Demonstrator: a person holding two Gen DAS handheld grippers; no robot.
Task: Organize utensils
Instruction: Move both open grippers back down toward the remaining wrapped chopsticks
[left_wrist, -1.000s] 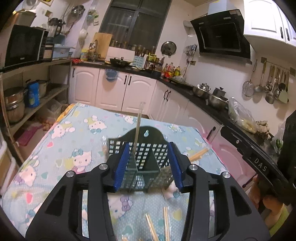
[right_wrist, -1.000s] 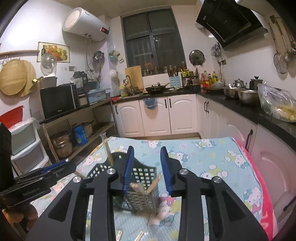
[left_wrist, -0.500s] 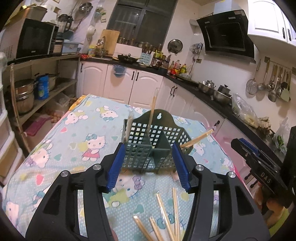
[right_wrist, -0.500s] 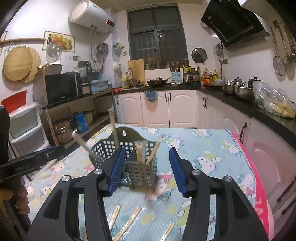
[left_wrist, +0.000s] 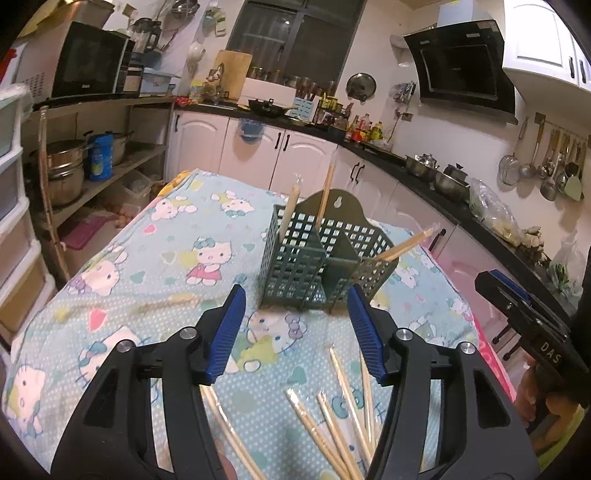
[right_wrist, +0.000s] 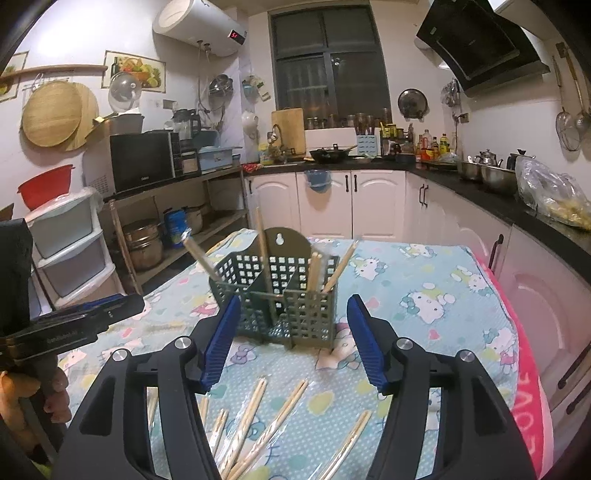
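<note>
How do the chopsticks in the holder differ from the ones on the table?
The chopsticks in the holder stand upright or lean, spread across compartments of the holder; the chopsticks on the table lie flat, bunched loosely in front. The held ones poke above the rim; the loose ones rest on the tablecloth. Both look light wood, plastic-wrapped.

Loose chopsticks (left_wrist: 343, 417) cut off by bottom edge, both views; sticks' lower ends hidden inside caddy (right_wrist: 280, 295); one by left gripper (left_wrist: 295, 332) blurred
</note>
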